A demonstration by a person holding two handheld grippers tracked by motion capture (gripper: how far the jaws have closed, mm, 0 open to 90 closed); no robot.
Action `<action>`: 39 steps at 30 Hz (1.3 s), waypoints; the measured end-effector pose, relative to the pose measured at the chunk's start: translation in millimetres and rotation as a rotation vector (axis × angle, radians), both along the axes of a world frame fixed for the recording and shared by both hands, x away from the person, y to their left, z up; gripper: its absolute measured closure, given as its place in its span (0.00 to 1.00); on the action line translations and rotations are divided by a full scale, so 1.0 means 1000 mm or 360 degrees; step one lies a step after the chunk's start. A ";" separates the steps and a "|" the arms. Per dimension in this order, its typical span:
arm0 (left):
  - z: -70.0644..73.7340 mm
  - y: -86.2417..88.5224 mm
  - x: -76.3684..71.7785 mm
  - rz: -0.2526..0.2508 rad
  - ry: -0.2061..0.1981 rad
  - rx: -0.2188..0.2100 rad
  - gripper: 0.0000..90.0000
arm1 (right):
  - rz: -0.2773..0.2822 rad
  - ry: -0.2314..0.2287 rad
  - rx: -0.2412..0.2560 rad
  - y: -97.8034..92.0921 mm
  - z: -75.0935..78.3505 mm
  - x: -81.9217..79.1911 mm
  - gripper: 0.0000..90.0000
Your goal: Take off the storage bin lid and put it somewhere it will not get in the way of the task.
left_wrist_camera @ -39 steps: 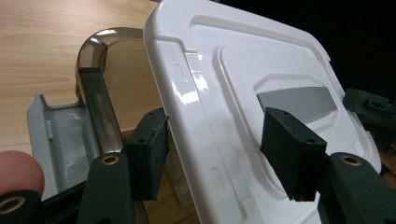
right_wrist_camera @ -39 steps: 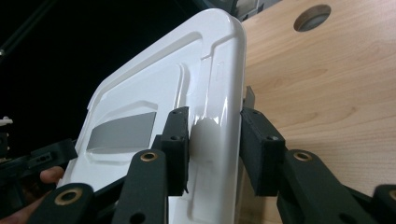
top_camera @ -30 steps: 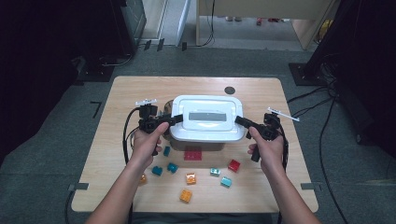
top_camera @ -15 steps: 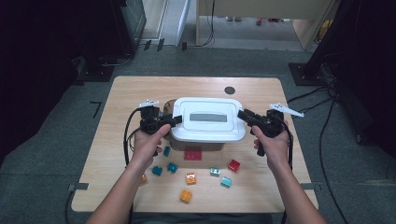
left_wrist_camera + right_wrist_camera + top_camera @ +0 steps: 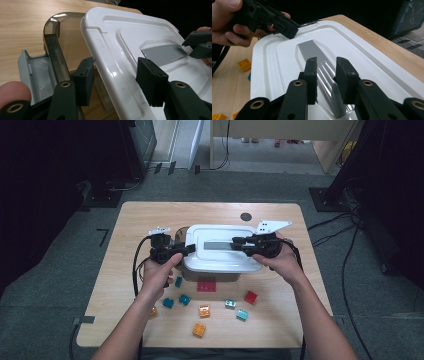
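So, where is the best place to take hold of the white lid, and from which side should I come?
Grip the white lid at its overhanging rim on a short end, coming in from the side. In the left gripper view that rim sits shifted off the grey bin, so one jaw can likely slip under it. The flat grey handle on top lies flush, offering the tongs little to pinch.

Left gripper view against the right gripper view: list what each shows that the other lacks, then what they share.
The left gripper view alone: the smoky box rim exposed beside the shifted lid, a grey latch flap, and the left claw open astride the lid's edge. The right gripper view alone: orange bricks on the table and the right claw open over the handle. Shared: the white lid with its grey handle, and the wooden table.
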State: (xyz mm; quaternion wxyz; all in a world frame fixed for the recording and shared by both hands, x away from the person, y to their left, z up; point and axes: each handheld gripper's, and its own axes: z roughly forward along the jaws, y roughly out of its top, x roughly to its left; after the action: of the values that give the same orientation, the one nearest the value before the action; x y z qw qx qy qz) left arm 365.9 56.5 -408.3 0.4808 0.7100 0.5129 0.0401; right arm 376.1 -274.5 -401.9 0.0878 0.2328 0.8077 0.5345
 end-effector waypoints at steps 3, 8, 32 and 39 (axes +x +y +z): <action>0.000 0.000 0.000 -0.0004 -0.0002 0.0000 0.54 | 0.0042 -0.0022 -0.0054 0.003 0.001 0.005 0.78; -0.001 0.000 0.000 -0.0004 -0.0004 -0.0003 0.54 | 0.0062 0.0000 -0.0033 0.002 -0.004 0.010 0.73; -0.002 0.005 0.002 -0.0038 0.0006 -0.0058 0.52 | 0.0145 -0.0101 -0.0184 0.008 -0.001 0.008 0.75; -0.002 0.004 0.002 -0.0042 0.0007 -0.0044 0.53 | 0.0166 -0.0060 -0.0221 0.013 0.001 0.011 0.74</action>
State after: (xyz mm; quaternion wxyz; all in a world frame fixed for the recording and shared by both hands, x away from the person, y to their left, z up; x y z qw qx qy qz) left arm 368.4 61.0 -409.9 0.4899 0.7102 0.5050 0.0252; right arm 387.2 -261.2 -400.6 0.0909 0.1738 0.8521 0.4853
